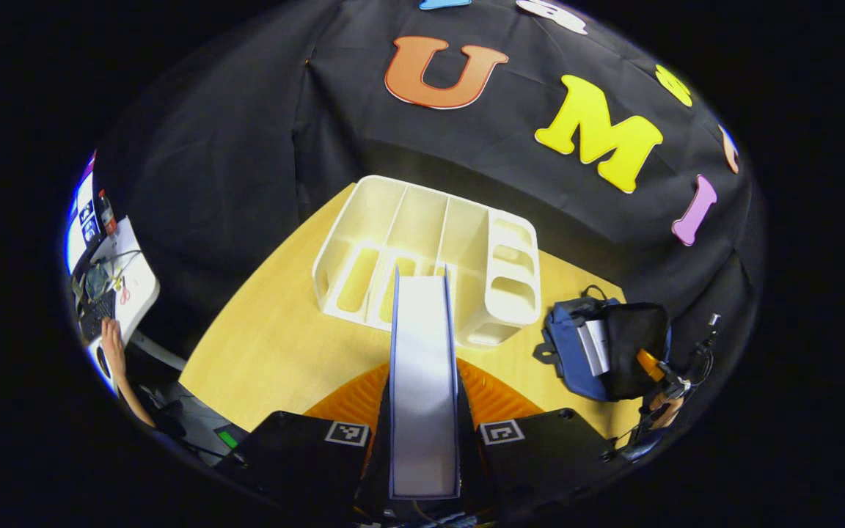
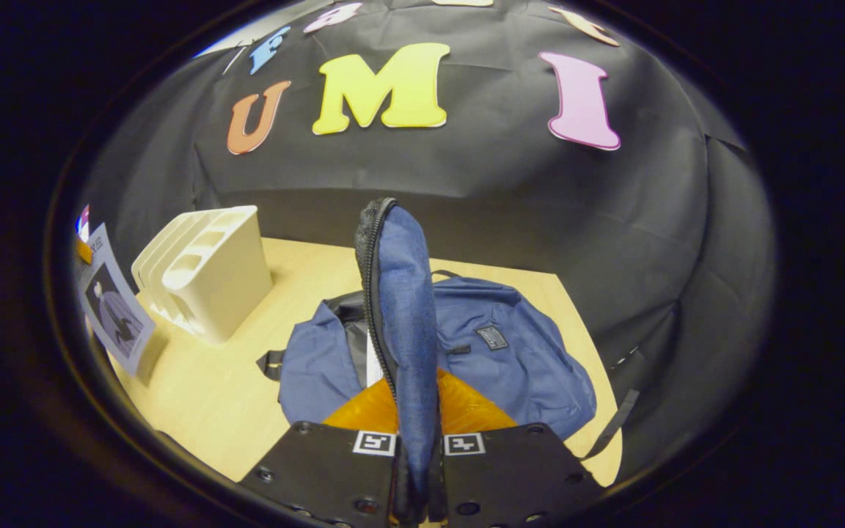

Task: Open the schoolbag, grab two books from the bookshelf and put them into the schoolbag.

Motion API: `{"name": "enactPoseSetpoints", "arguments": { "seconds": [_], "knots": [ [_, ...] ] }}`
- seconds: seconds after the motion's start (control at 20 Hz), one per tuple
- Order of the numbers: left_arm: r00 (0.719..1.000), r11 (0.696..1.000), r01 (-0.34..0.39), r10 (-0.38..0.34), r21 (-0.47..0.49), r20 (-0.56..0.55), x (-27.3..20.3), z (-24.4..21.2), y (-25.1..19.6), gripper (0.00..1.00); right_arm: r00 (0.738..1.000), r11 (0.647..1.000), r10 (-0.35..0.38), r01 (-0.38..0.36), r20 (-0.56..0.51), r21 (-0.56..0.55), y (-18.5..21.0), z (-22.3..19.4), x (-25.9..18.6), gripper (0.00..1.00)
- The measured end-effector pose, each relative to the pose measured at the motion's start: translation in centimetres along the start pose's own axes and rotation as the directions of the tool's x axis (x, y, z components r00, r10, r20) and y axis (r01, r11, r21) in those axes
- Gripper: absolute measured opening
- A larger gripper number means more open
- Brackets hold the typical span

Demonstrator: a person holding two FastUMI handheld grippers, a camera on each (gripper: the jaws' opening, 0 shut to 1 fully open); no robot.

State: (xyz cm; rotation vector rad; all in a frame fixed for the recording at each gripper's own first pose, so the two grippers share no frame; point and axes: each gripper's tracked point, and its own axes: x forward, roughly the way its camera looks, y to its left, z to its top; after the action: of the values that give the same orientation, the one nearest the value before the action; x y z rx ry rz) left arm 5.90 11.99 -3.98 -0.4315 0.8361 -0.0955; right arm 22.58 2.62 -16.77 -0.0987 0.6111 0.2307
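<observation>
A book [image 1: 422, 345] with a blue cover and white page edge stands upright between my left gripper's [image 1: 422, 411] fingers, which are shut on it. It is held above the wooden table [image 1: 268, 352], just in front of the white bookshelf [image 1: 430, 249], whose slots look empty. The blue schoolbag [image 2: 510, 352] lies at the table's right end. My right gripper [image 2: 419, 418] is shut on the bag's zippered flap [image 2: 404, 293] and holds it upright. White pages of another book [image 1: 595, 345] show inside the opening. The held book [image 2: 116, 315] also appears at the left of the right gripper view.
The bookshelf [image 2: 206, 271] stands left of the bag, with bare tabletop between them. The right gripper [image 1: 661, 385] shows at the bag's near side. Off the table's left edge is a white desk [image 1: 133, 282] with a keyboard and a person's hand [image 1: 111, 341].
</observation>
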Motion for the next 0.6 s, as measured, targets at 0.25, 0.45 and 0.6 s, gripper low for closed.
{"name": "enactPoseSetpoints", "arguments": {
  "seconds": [0.25,0.45,0.6],
  "knots": [
    [0.992,0.992,0.124,-0.125,-0.023,-0.015,-0.4,-2.6,-3.6,0.41,1.000,1.000,-0.008,0.007,-0.011,-0.012,-0.2,-0.1,-0.5,0.10],
    [0.972,0.972,0.231,-0.233,-0.047,-0.036,0.7,-3.8,-8.0,0.41,1.000,1.000,-0.009,0.008,-0.018,-0.024,-0.1,0.1,-0.4,0.10],
    [0.949,0.948,0.309,-0.313,-0.072,-0.042,2.3,-4.2,-11.6,0.41,1.000,0.999,-0.012,0.011,-0.021,-0.047,0.1,0.4,-0.6,0.10]
  ]
}}
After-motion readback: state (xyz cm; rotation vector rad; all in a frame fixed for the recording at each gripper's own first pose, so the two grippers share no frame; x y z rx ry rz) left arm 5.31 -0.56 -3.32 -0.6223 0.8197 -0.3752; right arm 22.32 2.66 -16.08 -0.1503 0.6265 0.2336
